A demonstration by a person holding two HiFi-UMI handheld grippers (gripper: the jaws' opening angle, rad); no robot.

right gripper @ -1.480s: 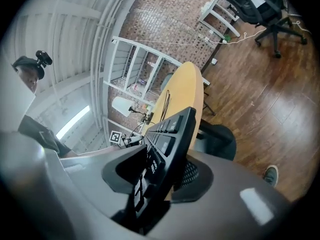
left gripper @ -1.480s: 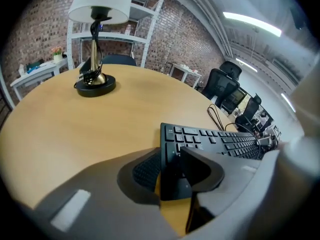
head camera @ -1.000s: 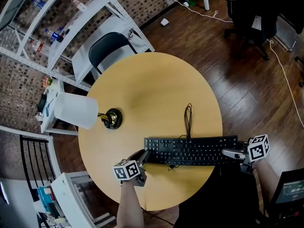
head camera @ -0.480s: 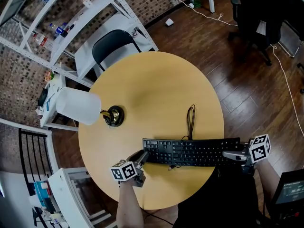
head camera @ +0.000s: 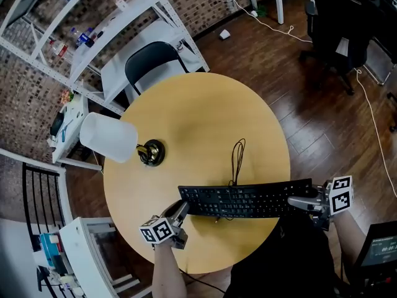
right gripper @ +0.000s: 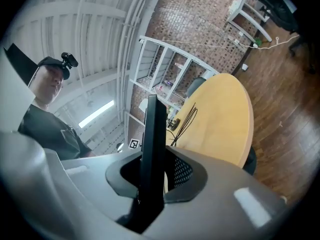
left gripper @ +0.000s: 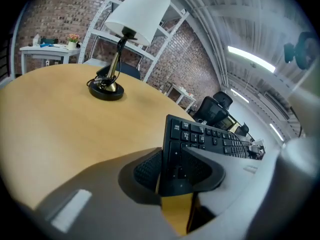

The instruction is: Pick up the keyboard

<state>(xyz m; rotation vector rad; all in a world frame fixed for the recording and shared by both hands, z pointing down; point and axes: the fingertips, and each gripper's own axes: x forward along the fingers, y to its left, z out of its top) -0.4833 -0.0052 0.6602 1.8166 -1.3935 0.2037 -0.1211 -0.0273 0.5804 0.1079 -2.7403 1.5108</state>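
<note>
A black keyboard [head camera: 245, 200] hangs across the near part of the round yellow table [head camera: 198, 117], gripped at both ends. My left gripper [head camera: 179, 210] holds its left end, and the pads sit against the keyboard [left gripper: 210, 136] on both sides in the left gripper view. My right gripper [head camera: 299, 201] holds the right end beyond the table's edge. Its jaws are closing on the keyboard [right gripper: 152, 134], which stands edge-on between them. The keyboard's cable [head camera: 236, 159] trails back over the tabletop.
A desk lamp with a white shade [head camera: 108, 137] and a dark round base [head camera: 151, 153] stands at the table's left. A black chair [head camera: 152, 64] is tucked in behind the table, with white shelving [head camera: 74, 36] beyond. An office chair [head camera: 338, 17] stands at the back right.
The keyboard has come up off the table with both grippers and shifted a little to the left. Its cable has been dragged left with it.
</note>
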